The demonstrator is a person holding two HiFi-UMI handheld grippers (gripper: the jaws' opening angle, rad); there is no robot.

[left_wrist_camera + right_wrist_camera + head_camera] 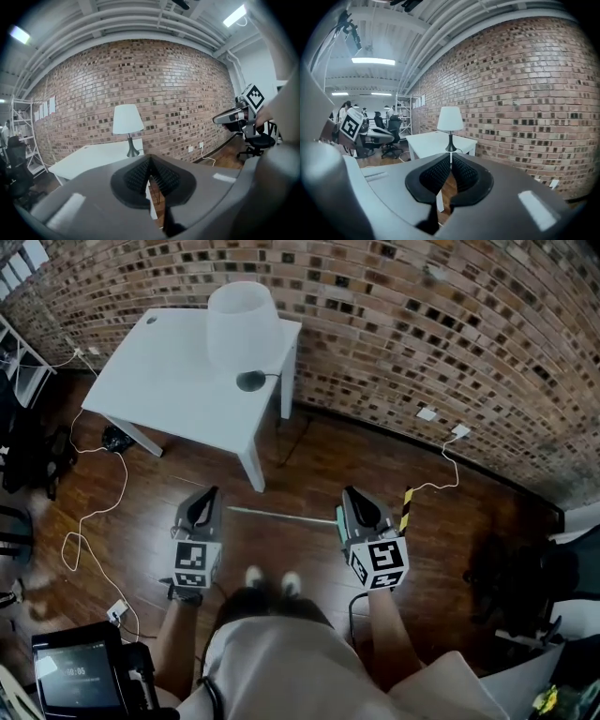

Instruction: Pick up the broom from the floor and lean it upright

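Left gripper [211,495] hangs low, jaws pressed together, nothing in them. Right gripper [349,495] matches it: barely a slit between the pads, empty as well. Just past my shoes [272,579] the broom [281,515] lies flat on the wood floor [309,456], its pale stick running across between the two grippers, touched by neither. Beyond it stands the table [169,381] with a lamp [242,324].

Open floor [375,457] before white table [169,381]
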